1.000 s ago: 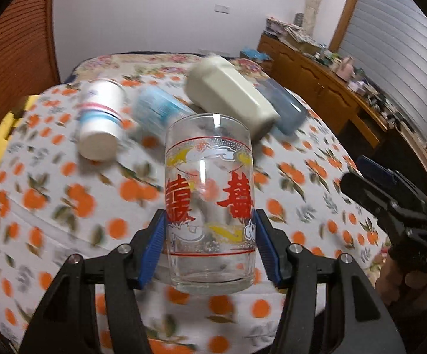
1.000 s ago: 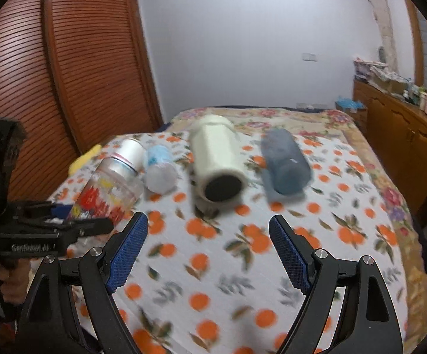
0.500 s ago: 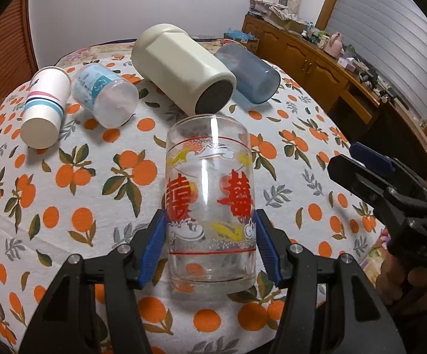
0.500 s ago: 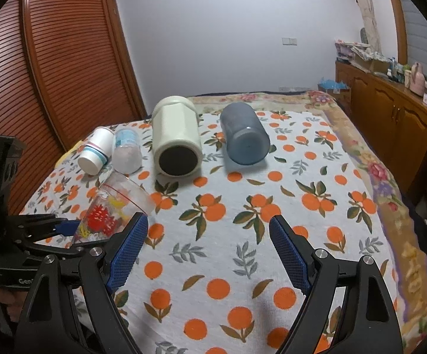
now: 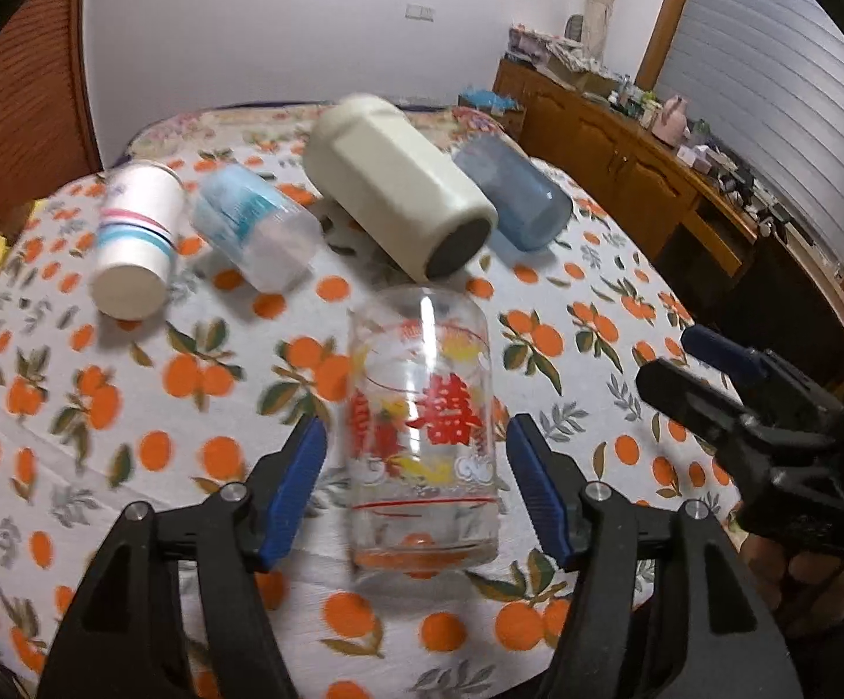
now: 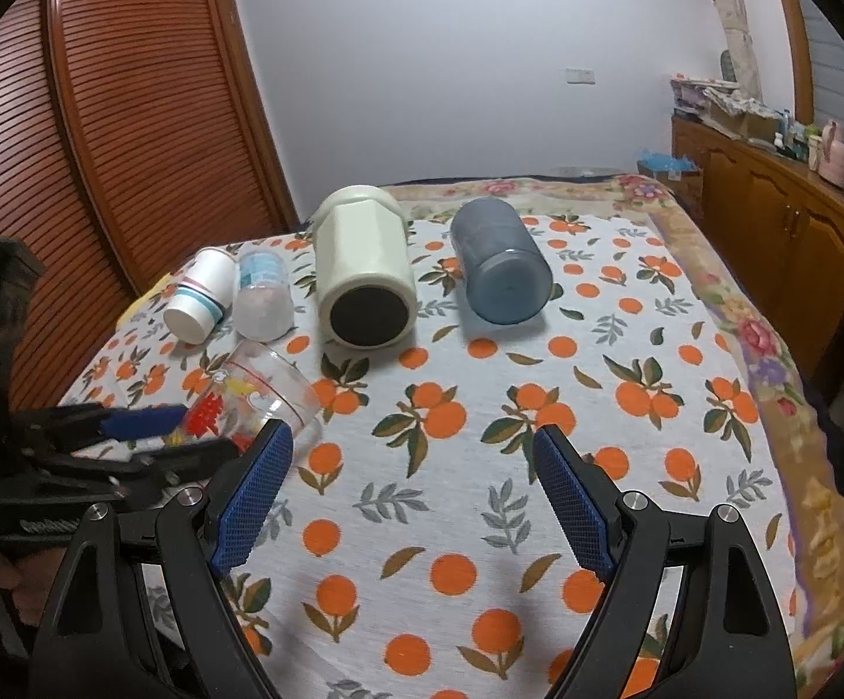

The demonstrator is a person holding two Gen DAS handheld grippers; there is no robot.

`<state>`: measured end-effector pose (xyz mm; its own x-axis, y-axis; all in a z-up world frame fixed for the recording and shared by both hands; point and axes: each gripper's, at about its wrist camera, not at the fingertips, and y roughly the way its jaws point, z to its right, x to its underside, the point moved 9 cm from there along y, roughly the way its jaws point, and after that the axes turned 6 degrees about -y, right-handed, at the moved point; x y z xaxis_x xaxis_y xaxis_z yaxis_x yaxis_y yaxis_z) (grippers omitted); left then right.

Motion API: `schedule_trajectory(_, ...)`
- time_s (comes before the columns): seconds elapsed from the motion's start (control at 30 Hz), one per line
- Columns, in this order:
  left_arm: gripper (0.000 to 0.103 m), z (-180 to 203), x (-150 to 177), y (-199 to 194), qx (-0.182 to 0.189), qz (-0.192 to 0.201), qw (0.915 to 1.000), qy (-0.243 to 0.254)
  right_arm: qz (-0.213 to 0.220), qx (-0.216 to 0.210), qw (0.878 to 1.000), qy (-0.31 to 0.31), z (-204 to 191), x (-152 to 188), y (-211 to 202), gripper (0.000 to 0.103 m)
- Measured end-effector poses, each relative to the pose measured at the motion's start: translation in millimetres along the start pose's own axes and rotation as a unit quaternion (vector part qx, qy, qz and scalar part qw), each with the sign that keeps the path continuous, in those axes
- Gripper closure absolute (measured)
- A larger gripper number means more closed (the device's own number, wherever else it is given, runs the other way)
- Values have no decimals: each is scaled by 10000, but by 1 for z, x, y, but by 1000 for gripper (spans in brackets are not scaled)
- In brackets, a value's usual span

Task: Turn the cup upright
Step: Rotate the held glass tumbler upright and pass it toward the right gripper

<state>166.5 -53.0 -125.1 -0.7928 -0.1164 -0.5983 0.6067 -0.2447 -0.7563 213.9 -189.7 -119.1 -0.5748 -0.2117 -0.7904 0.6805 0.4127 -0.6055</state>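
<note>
A clear drinking glass (image 5: pixel 422 437) printed with a red Chinese double-happiness character stands upright on the orange-patterned tablecloth (image 5: pixel 130 408), between the spread blue pads of the left claw (image 5: pixel 416 483), which do not touch it. The right claw (image 6: pixel 413 495) hangs spread and empty nearby. Behind lie a striped white paper cup (image 5: pixel 136 239), a cream jar (image 5: pixel 398 204) and a blue tumbler (image 5: pixel 515 198).

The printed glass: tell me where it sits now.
In the left wrist view the printed glass stands on the orange-print cloth between the open left gripper pads, just in front of the cream jar.
</note>
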Motion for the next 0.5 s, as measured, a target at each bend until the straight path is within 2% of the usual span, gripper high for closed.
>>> schedule_trajectory(0.07,33,-8,-4,-12,-37,142,9999,-11,-38,-53,10000,3,-5,-1,2,17)
schedule_trajectory(0.23,32,-33,-9,-35,-368,487,9981,-31,-155,-226,9996,-76,-26,-3,12,17)
schedule_trajectory(0.5,31,-64,-6,-56,-717,701,9950,-38,-455,-424,9979,-155,-57,-8,34,18)
